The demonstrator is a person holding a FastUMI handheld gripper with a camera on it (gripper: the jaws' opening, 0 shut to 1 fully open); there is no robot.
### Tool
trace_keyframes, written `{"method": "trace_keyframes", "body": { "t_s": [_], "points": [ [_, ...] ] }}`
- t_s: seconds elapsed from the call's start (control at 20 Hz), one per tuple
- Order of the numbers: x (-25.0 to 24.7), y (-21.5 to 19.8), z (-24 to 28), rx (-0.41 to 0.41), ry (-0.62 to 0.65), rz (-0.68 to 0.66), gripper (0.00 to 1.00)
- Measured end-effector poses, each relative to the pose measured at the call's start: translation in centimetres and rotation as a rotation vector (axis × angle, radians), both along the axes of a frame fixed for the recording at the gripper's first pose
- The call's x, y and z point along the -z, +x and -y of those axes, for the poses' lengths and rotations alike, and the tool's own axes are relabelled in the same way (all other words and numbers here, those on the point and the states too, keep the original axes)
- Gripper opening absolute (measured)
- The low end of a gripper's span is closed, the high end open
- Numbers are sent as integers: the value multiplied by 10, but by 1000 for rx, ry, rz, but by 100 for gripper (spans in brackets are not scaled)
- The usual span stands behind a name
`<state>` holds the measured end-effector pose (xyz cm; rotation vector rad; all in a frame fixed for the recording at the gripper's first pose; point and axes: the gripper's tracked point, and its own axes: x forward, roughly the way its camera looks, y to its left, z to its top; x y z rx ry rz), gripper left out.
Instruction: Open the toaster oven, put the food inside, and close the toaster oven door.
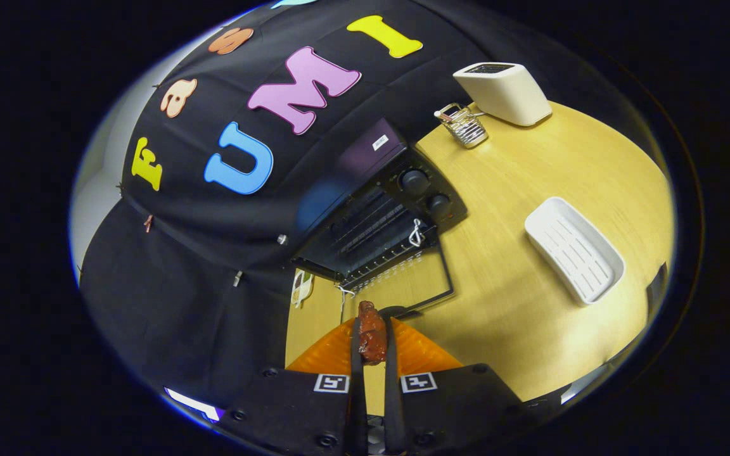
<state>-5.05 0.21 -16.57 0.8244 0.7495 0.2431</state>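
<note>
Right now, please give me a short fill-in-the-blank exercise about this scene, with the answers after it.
1. The claw is shut on the ____.
2. The oven door is ____.
3. The white tray lies on the ____.
4. The wire rack stands beside the white ____.

Answers: food; open; table; toaster
</note>
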Motion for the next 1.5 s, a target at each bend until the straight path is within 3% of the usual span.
{"method": "trace_keyframes", "body": {
  "t_s": [0.35,0.75,1.35,1.5],
  "points": [
    [6,31,-48,-4,51,55,15],
    [20,102,-50,110,121,117,15],
    [64,192,-41,441,196,212,14],
    [75,210,-45,478,249,200,14]
  ]
}}
